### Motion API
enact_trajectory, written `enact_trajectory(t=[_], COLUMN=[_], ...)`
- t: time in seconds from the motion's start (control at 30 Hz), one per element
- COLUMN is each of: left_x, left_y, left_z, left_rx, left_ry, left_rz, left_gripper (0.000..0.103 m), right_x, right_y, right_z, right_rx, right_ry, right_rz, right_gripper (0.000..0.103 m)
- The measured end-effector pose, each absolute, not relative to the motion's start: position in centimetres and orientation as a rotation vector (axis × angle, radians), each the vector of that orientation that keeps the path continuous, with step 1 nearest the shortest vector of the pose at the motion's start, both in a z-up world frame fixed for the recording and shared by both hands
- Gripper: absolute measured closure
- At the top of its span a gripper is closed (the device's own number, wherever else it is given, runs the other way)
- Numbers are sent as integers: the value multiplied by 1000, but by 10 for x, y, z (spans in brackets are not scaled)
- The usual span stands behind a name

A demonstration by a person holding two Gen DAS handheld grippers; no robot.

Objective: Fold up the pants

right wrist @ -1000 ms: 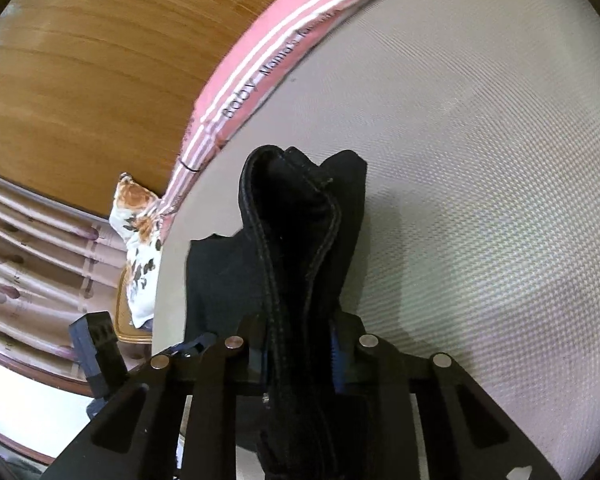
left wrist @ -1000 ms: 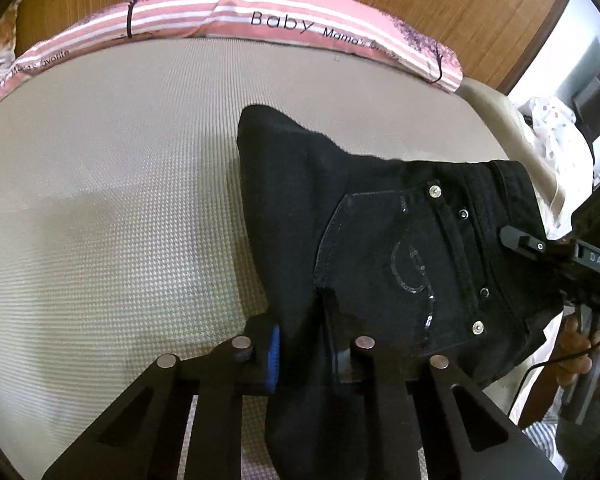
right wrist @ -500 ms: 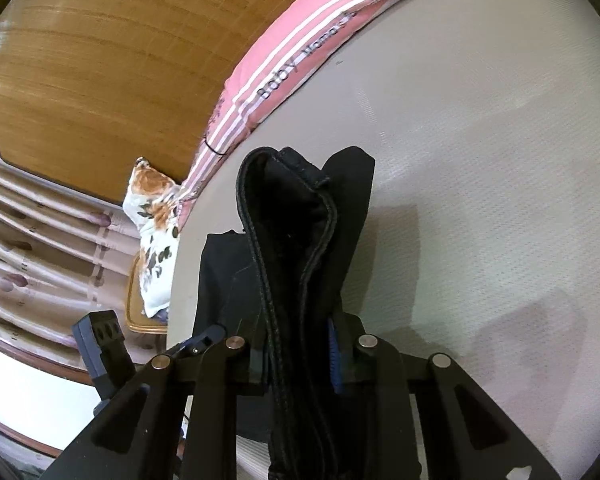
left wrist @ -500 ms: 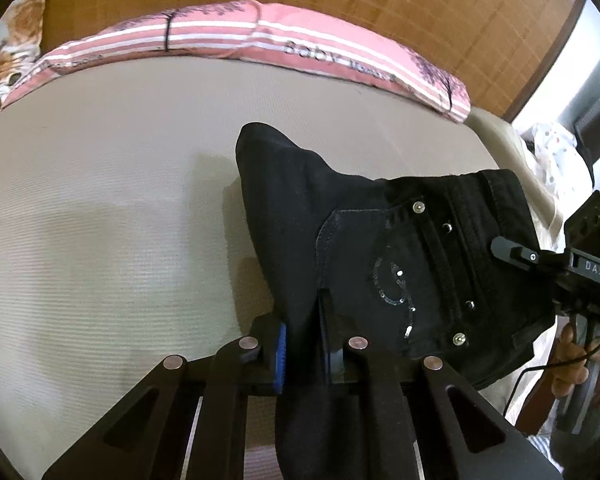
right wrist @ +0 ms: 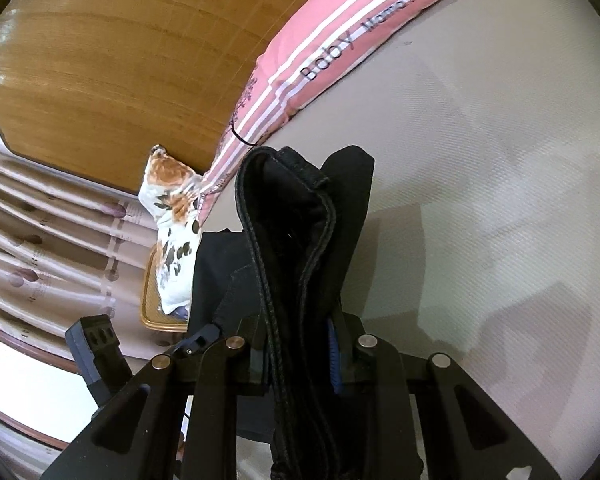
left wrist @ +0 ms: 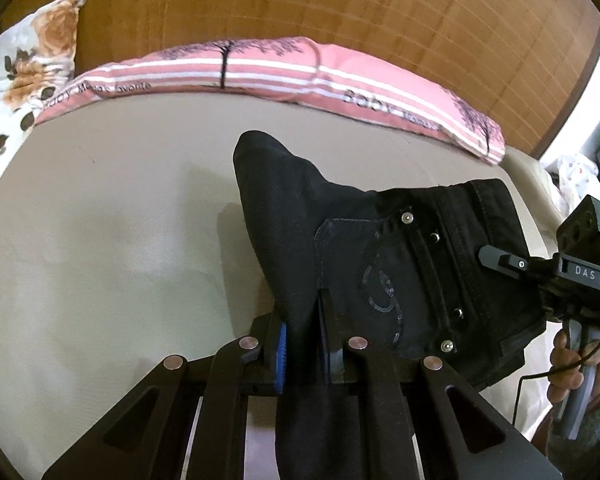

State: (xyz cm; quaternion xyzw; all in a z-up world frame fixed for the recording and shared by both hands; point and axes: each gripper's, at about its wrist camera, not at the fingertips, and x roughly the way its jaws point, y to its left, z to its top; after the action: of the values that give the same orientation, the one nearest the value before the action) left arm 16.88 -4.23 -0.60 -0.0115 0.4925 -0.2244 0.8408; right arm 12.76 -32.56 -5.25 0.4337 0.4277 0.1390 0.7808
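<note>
Black jeans [left wrist: 380,256] with metal studs and a sequinned back pocket hang folded above the beige mattress [left wrist: 100,240]. My left gripper [left wrist: 302,340] is shut on the seat edge of the jeans, with cloth pinched between its blue pads. My right gripper [left wrist: 496,258] shows at the right of the left wrist view, clamped on the waistband. In the right wrist view my right gripper [right wrist: 300,352] is shut on the thick doubled waistband of the jeans [right wrist: 296,240], which stands up between the fingers. The left gripper's body [right wrist: 96,344] appears at lower left there.
A pink striped pillow [left wrist: 300,68] lies along the wooden headboard [left wrist: 340,8]. A floral pillow [left wrist: 24,64] sits at the far left. A hand [left wrist: 564,364] holds the right gripper's handle. Curtains [right wrist: 40,264] and a wicker seat [right wrist: 152,308] stand beyond the bed.
Both grippers have carried the jeans higher and across the bed; the headboard and floral pillow have come further into view. Both grips stay the same.
</note>
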Motion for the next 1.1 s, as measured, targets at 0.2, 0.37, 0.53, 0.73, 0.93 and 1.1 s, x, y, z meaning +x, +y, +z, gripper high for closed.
enact_trajectory(t=[0.2, 0.37, 0.53, 0.73, 0.93, 1.1], left_x=[196, 217, 235, 250, 250, 243], left_y=[-33, -29, -29, -22, -11, -10], left_z=[-4, -1, -3, -35, -61, -59], left_rx=[-38, -42, -44, -27, -35, -16], left_ry=[1029, 1019, 1026, 1079, 1077, 1084], left_rz=[-447, -434, -425, -379, -355, -326], left_gripper=[90, 90, 90, 87, 64, 57], right_x=[164, 184, 201, 212, 214, 207], right_y=[-317, -314, -313, -313, -308, -307], right_z=[-50, -49, -55, -74, -87, -83], right_rx=[927, 927, 924, 831, 637, 620], right_ry=[932, 934, 947, 989, 1018, 1026], right_rz=[318, 325, 317, 209, 89, 57], right_gripper=[82, 82, 83, 81, 58, 52])
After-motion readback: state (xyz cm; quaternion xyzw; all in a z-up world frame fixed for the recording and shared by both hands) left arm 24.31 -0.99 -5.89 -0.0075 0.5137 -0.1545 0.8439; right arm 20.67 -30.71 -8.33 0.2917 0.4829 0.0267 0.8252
